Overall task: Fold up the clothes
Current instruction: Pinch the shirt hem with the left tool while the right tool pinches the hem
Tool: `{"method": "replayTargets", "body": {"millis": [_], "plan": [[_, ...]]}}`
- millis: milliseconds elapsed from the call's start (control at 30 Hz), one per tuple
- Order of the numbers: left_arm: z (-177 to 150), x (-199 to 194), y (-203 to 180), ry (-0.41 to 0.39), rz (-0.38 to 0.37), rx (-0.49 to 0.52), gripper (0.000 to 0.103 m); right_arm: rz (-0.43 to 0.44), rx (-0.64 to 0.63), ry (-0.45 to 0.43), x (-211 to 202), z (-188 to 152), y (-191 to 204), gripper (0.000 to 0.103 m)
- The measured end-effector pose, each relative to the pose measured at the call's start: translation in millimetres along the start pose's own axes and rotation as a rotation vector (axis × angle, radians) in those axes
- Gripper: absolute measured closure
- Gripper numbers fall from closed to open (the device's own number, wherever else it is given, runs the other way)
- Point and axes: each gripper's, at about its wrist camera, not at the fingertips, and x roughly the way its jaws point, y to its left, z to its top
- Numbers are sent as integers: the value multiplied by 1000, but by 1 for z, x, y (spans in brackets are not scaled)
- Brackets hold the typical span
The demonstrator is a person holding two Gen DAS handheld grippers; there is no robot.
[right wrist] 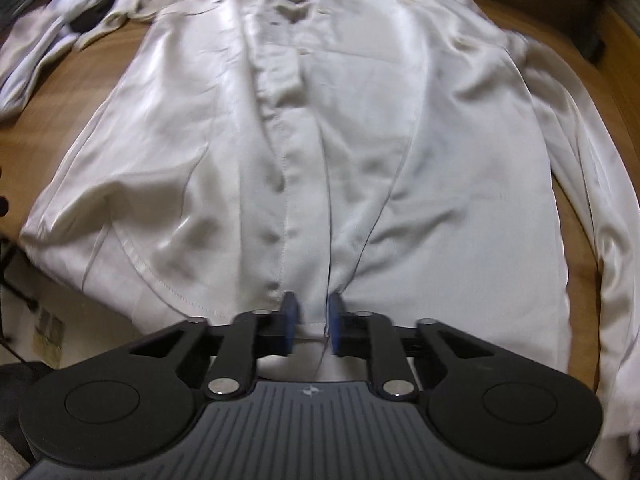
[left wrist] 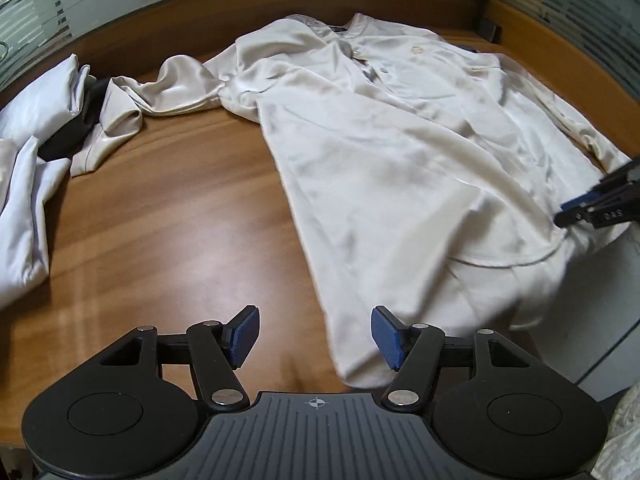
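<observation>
A cream button-up shirt (left wrist: 400,140) lies face up on the wooden table (left wrist: 160,220), collar at the far side and hem hanging over the near edge. My left gripper (left wrist: 315,334) is open, and the shirt's lower left hem corner lies just inside its right pad (left wrist: 386,336). My right gripper (right wrist: 313,320) is shut on the shirt (right wrist: 360,140) at the hem by the button placket, with creases running out from the pads. The left wrist view shows the right gripper (left wrist: 568,214) at the shirt's right hem. One sleeve (left wrist: 160,84) trails left, crumpled.
A pile of white garments (left wrist: 24,184) with a dark piece (left wrist: 76,128) lies at the table's left side. The other sleeve (right wrist: 592,160) runs along the right table edge. A wooden partition (left wrist: 560,28) borders the back.
</observation>
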Motion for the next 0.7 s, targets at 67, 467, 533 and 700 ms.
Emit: {"method": "replayTargets", "body": {"millis": [67, 467, 533, 700], "plan": [[-5, 1, -14, -4, 5, 33, 38, 14, -3, -14, -3, 2, -4, 99], [0, 32, -69, -41, 74, 200, 42, 98, 88, -106, -52, 14, -20, 100], [3, 40, -72, -42, 92, 206, 53, 91, 90, -107, -53, 15, -20, 100], [5, 36, -61, -49, 103, 152, 97, 75, 95, -107, -55, 14, -18, 100]]}}
